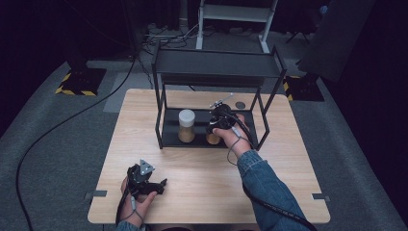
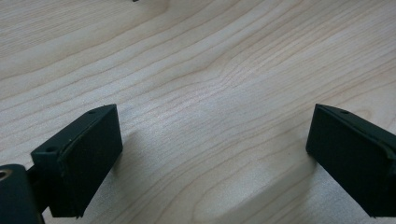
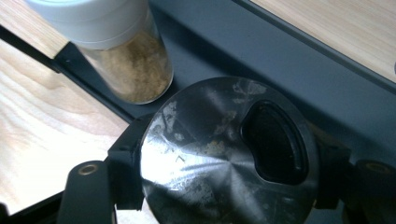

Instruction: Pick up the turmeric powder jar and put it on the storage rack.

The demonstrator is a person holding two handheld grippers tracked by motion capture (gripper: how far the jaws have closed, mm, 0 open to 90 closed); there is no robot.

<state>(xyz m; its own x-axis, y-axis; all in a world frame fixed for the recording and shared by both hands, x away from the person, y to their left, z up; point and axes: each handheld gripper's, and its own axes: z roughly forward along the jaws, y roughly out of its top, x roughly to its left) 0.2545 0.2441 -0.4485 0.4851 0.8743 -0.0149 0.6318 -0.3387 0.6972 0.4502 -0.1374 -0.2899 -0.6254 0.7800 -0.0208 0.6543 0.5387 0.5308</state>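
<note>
A wide wooden counter [image 1: 192, 192] is seen from above, and a black two-level metal rack [image 1: 216, 67] is stood across its far half, its lower shelf [image 1: 202, 139] left open to the front so that containers can be reached from the person's side.

On that lower shelf a white-capped jar [image 1: 186, 126] of tan powder is stood upright towards the left. Just to its right, a second container, a shaker jar [image 3: 229, 149] with a worn metal top and a dark pouring hole, is positioned on the same shelf; in the right gripper view the two jars are seen near each other but apart.

The right tool [image 1: 217, 126] is extended under the upper shelf and is clamped on the shaker jar, a jaw being pressed to either side just below the metal top. A grasp from above at the sides appears to be chosen so that the jar can be kept upright while it is set down on, or lifted off, the shelf; which of the two cannot be told.

The left tool [image 1: 153, 184] is rested on the near left of the counter, well apart from the rack. Its jaws are spread wide with nothing between them, bare wood being seen in the gap, presumably to keep it out of the way.
</note>
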